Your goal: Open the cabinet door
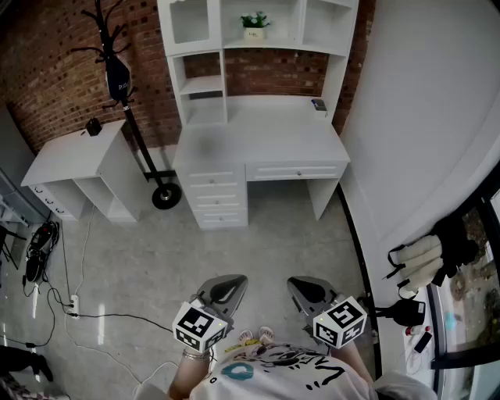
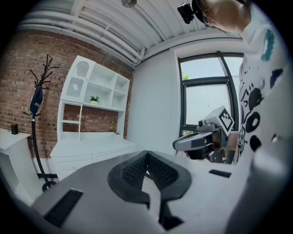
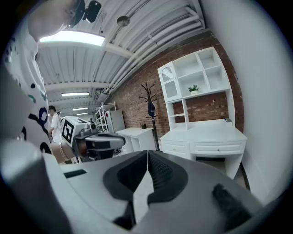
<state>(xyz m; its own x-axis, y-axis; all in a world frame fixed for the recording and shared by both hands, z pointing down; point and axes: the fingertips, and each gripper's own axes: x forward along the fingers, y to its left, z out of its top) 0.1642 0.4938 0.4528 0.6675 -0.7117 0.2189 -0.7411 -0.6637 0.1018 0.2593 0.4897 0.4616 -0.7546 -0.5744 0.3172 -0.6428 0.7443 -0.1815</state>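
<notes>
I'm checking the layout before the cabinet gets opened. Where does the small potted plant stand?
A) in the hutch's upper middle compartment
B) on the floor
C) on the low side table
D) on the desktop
A: the potted plant sits in the middle open compartment of the hutch, well above the desktop.

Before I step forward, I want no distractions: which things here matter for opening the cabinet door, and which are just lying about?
For the job: cabinet door, upper left of the hutch; left hand-held gripper and right hand-held gripper, both shut, empty.
Just about: potted plant; coat stand; side table; floor cables.
</notes>
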